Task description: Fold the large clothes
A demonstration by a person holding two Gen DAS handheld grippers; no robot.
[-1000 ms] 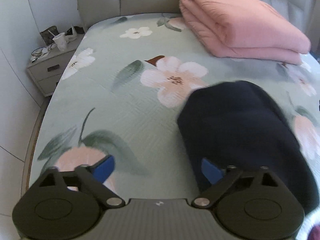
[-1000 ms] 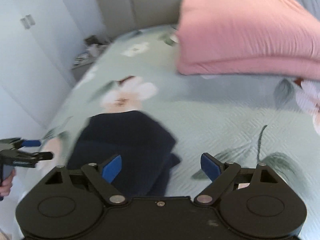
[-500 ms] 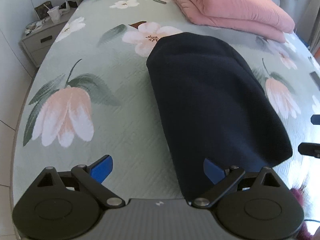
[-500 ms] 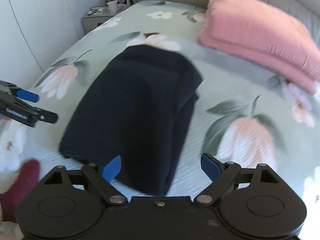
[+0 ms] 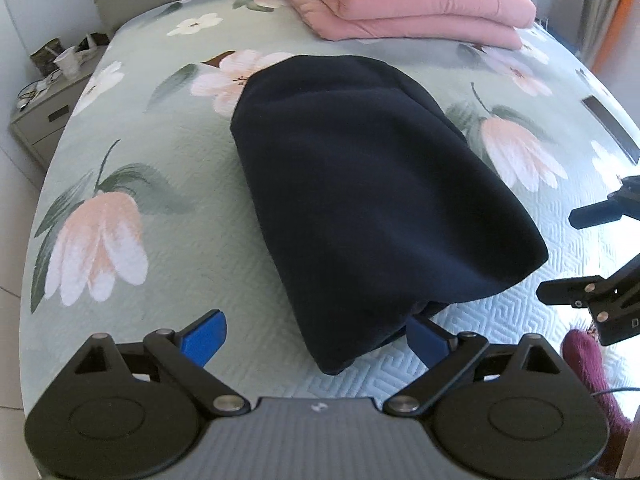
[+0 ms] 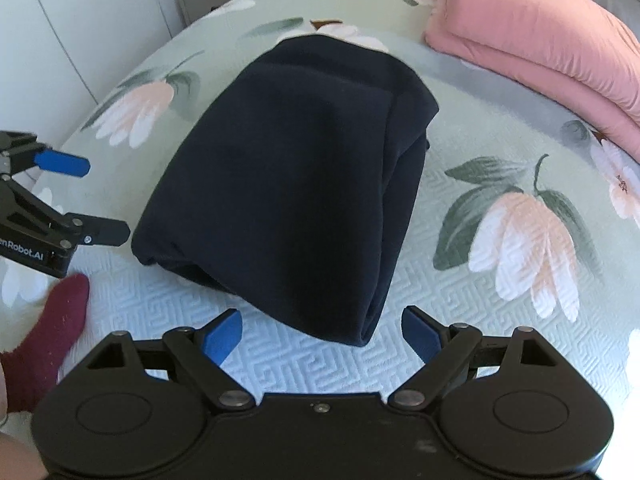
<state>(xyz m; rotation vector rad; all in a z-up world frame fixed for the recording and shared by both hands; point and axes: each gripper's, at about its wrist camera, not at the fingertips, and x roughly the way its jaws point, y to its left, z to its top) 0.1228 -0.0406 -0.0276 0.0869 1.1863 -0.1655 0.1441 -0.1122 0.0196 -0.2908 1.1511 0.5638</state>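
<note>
Folded navy garment (image 5: 368,184) lying in a thick bundle mid-bed (image 5: 132,152), on the floral quilt, well apart from the pink duvet (image 5: 404,4). Left tool (image 5: 316,334) wide open, empty, at the bundle's near corner. Right tool (image 6: 322,330) likewise spread wide, gripping nothing, just short of the near fold.

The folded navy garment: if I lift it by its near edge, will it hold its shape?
Probably not. The folded navy fleece-like garment looks soft and thick, so it would likely sag. Its loose stacked layers at the right side may slide open. Likely light for its bulk.
</note>
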